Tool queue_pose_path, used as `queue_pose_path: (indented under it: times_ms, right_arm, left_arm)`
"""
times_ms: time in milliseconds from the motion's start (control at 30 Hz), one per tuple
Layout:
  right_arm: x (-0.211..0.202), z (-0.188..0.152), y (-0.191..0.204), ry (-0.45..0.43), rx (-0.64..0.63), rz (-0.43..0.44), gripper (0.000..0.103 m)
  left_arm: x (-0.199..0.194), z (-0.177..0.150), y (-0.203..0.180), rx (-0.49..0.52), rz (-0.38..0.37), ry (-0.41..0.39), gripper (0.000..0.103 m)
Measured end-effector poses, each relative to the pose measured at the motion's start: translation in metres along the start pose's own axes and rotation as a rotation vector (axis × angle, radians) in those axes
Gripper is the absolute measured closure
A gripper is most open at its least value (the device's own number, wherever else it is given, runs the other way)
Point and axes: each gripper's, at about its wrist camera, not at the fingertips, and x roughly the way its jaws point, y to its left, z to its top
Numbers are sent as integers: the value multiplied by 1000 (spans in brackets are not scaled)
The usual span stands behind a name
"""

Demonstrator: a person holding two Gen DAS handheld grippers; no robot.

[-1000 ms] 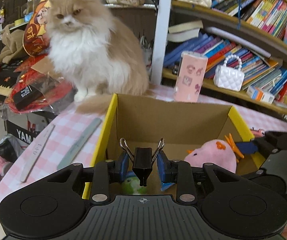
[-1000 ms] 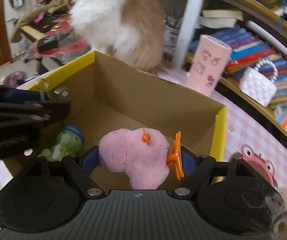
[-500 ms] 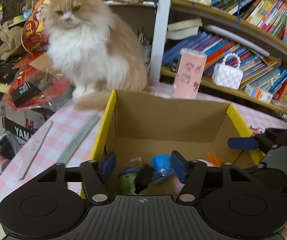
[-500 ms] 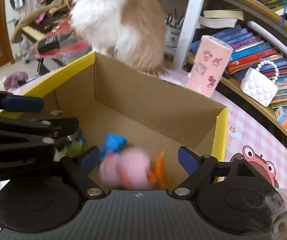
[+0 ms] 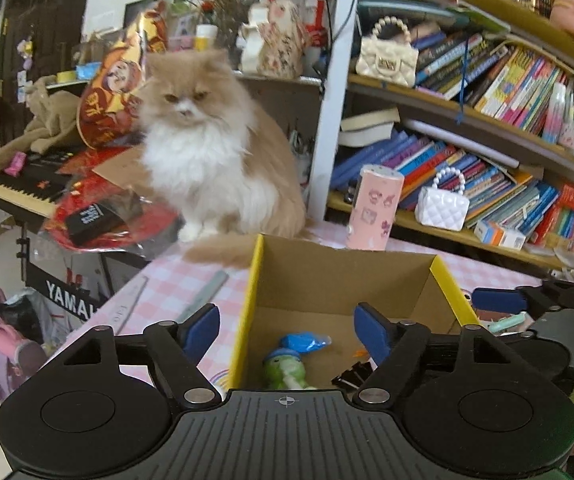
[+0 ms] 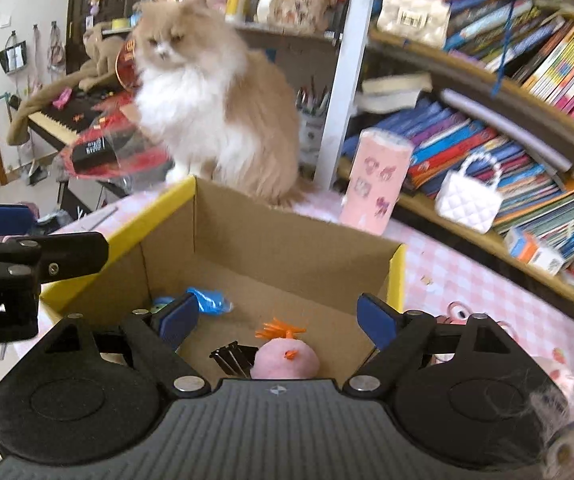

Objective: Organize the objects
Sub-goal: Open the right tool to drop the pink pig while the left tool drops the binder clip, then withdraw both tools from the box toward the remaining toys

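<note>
"YAMAHA" partly readable on keyboard stand (image 5: 67, 300). Left gripper (image 5: 286, 326) just opened, spread, empty; right gripper (image 6: 277, 320) spread, empty. Binder clip (image 6: 233, 358) lies flat in cardboard box (image 6: 287, 248), beside pink plush (image 6: 287, 362).

Pink-and-white checked table (image 5: 175, 292), pretty crowded. On it: open cardboard box (image 5: 343, 276) with yellow edges, fluffy cat (image 5: 211, 160) sitting right behind the box, tall pink canister (image 5: 373, 208) standing upright by the far corner, two flat grey strips (image 5: 203, 294) left of the box.

Home: cat (image 5: 207, 152), bookshelves (image 5: 487, 128), keyboard piano (image 5: 27, 184).
</note>
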Motion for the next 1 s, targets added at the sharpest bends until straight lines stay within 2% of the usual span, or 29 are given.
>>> queue_pose_path:
  times_ms: [167, 267, 500, 767, 1000]
  right_arm:
    - [-35, -9, 13, -43, 34, -22, 17]
    - [-55, -21, 23, -43, 66, -32, 17]
    - [-89, -62, 49, 25, 134, -33, 17]
    - [-118, -102, 70, 91, 175, -41, 17]
    - [-140, -128, 78, 119, 205, -57, 17]
  left_arm:
    - [-28, -15, 15, -12, 8, -1, 26]
    - [-45, -31, 23, -21, 25, 14, 20]
    - [-75, -66, 37, -54, 49, 73, 19]
    - [-104, -98, 36, -24, 65, 125, 19]
    - [-118, -115, 29, 13, 42, 160, 18]
